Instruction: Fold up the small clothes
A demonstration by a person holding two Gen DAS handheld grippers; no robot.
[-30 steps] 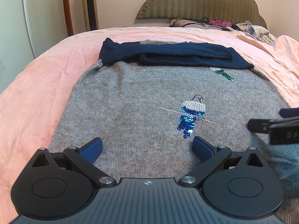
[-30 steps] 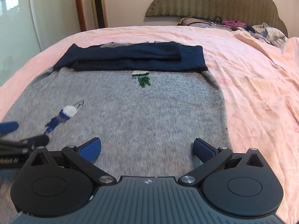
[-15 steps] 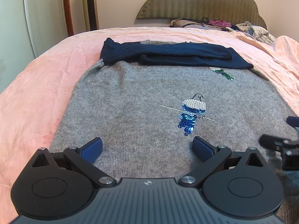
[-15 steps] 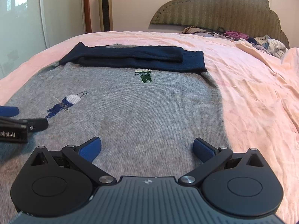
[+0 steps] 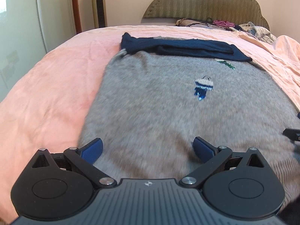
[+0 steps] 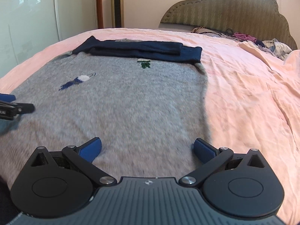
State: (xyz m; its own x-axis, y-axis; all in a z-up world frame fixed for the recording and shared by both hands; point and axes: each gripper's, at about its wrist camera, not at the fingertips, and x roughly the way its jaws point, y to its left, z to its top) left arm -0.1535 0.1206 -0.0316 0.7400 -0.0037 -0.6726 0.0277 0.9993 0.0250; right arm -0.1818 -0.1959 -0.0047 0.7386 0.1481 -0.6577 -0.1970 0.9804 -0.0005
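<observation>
A grey knit sweater (image 5: pixel 153 101) lies flat on the pink bed, with its navy sleeves (image 5: pixel 180 46) folded across the far end. It carries a blue and white sequin figure (image 5: pixel 203 86) and a green one (image 5: pixel 226 63). My left gripper (image 5: pixel 148 148) is open and empty over the sweater's near left part. My right gripper (image 6: pixel 147 148) is open and empty over the sweater (image 6: pixel 120 101) near its right edge. The navy sleeves (image 6: pixel 138 49) show there too. Each gripper's tip shows at the edge of the other view.
The pink bedspread (image 6: pixel 243 93) spreads out on all sides of the sweater. A pile of clothes (image 5: pixel 243 28) lies by the headboard (image 5: pixel 202 1). A wardrobe (image 6: pixel 28 22) and a tower fan (image 6: pixel 117 3) stand at the far left.
Both grippers have pulled back toward the near hem and risen a little. The right gripper has shifted right, near the sweater's right edge. The sweater has not moved.
</observation>
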